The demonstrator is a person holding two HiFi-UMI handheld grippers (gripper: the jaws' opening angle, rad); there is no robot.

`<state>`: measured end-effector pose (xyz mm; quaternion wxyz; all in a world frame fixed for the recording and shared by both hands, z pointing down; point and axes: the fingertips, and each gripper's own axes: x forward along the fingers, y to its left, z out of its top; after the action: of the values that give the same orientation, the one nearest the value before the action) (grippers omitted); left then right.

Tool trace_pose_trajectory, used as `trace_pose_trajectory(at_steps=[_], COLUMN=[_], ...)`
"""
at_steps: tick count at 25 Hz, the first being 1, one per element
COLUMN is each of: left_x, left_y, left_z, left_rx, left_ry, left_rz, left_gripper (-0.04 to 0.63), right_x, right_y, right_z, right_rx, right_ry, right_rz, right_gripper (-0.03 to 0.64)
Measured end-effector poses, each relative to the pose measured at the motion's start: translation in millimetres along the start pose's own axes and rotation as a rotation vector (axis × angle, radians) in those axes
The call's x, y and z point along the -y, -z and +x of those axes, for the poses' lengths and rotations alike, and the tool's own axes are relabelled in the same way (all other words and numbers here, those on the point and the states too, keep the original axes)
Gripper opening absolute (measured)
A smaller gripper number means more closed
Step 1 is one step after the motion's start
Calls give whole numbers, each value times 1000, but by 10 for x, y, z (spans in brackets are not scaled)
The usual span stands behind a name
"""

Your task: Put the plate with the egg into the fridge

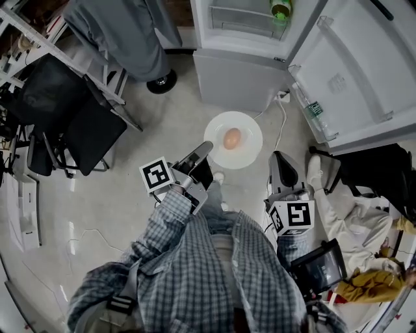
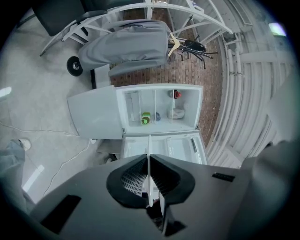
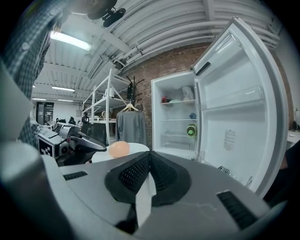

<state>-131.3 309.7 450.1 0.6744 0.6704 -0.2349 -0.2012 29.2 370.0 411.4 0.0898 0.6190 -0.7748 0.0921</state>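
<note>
A tall white fridge (image 1: 237, 71) stands ahead on the pale concrete floor (image 1: 117, 201). Its upper compartment is open and its lower door is closed, and the head view cuts off its top. The open white upper door (image 1: 364, 65) swings out to the right, with a clear plastic bottle with a green label (image 1: 311, 109) lying in its lowest rack. To the left, a grey garment (image 1: 127, 32) hangs off a white rack, and a black chair (image 1: 71, 123) stands beside it, half under the rack's bars.

The round white plate (image 1: 250, 127) is held level in the air just in front of the fridge, outside the open compartment. The black left gripper (image 1: 207, 148) is clenched on the plate's near-left rim. In the left gripper view the plate shows only edge-on, as a thin white line pinched between the ribbed pads, so what lies on it is hidden there. The black right gripper (image 1: 278, 158) points at the fridge just beside the plate's right rim. I cannot tell whether it touches the rim. Its pads are closed tip to tip, with the plate lying off to their left. A pale sliver lower down between the pads is too unclear to name.

The brown egg (image 1: 232, 138) lies near the middle of the plate. In the right gripper view the jaw body hides the plate's near edge. A round green container (image 1: 281, 9) sits on a shelf inside the fridge, clipped by the head view's top edge. The smaller items on the upper shelves are too small to identify.
</note>
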Motion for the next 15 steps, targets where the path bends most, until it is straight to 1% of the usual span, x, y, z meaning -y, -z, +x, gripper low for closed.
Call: trace_pose_trajectory(at_steps=[7, 15], left_x=[14, 69], left_y=[-439, -901], left_z=[381, 764], left_rx=[-27, -55], left_ry=[-2, 17], left_rz=[-4, 4], left_gripper=[20, 20], right_x=[166, 312], right_y=[-146, -358], right_z=[551, 1077], right_rx=[-8, 1], right_ry=[20, 47], right_rz=[0, -15], right_gripper=[6, 6])
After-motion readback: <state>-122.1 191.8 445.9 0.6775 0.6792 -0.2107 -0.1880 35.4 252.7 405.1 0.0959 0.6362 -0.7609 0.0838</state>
